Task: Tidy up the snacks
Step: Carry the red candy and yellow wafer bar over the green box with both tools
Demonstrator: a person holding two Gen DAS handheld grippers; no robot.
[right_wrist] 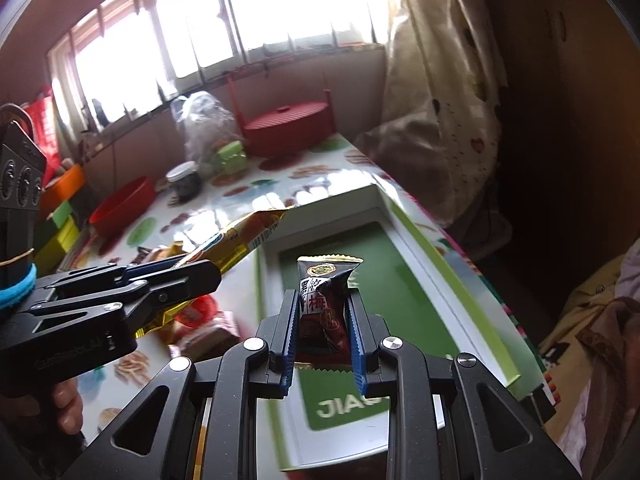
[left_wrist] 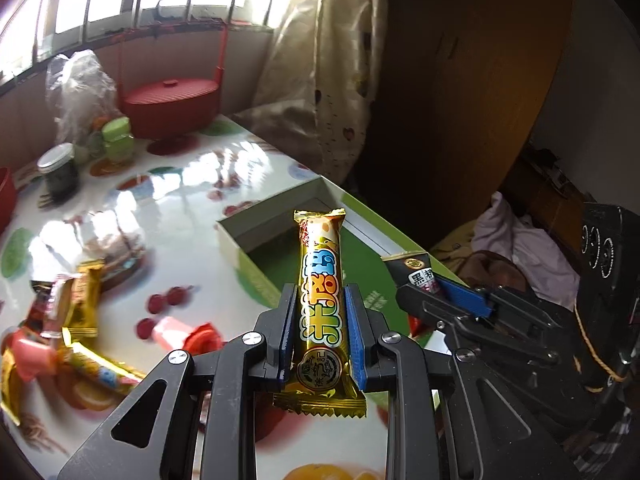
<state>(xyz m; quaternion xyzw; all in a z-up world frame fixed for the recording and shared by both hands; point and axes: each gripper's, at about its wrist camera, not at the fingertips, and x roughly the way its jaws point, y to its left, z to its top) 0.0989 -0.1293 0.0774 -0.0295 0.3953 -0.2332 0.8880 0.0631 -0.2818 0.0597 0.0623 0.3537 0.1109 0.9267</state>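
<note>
My left gripper (left_wrist: 320,300) is shut on a long gold snack bar (left_wrist: 322,300) with coloured lettering, held above the near left corner of an open green-bottomed box (left_wrist: 288,256). In the right wrist view that same left gripper (right_wrist: 200,270) comes in from the left, the gold bar (right_wrist: 240,240) jutting toward the box. My right gripper (right_wrist: 322,300) is shut on a small dark plum-candy packet (right_wrist: 324,304), hanging over the box's green floor (right_wrist: 384,292). The left wrist view shows the right gripper (left_wrist: 424,286) at the right, with the dark packet (left_wrist: 416,272).
Loose snack packets (left_wrist: 80,320) lie on the fruit-patterned table (left_wrist: 168,208) at the left. A red lidded basket (left_wrist: 172,100), a dark jar (left_wrist: 60,172), a green box (left_wrist: 116,140) and a plastic bag (left_wrist: 76,80) stand at the back. A curtain (right_wrist: 440,100) and cupboard are to the right.
</note>
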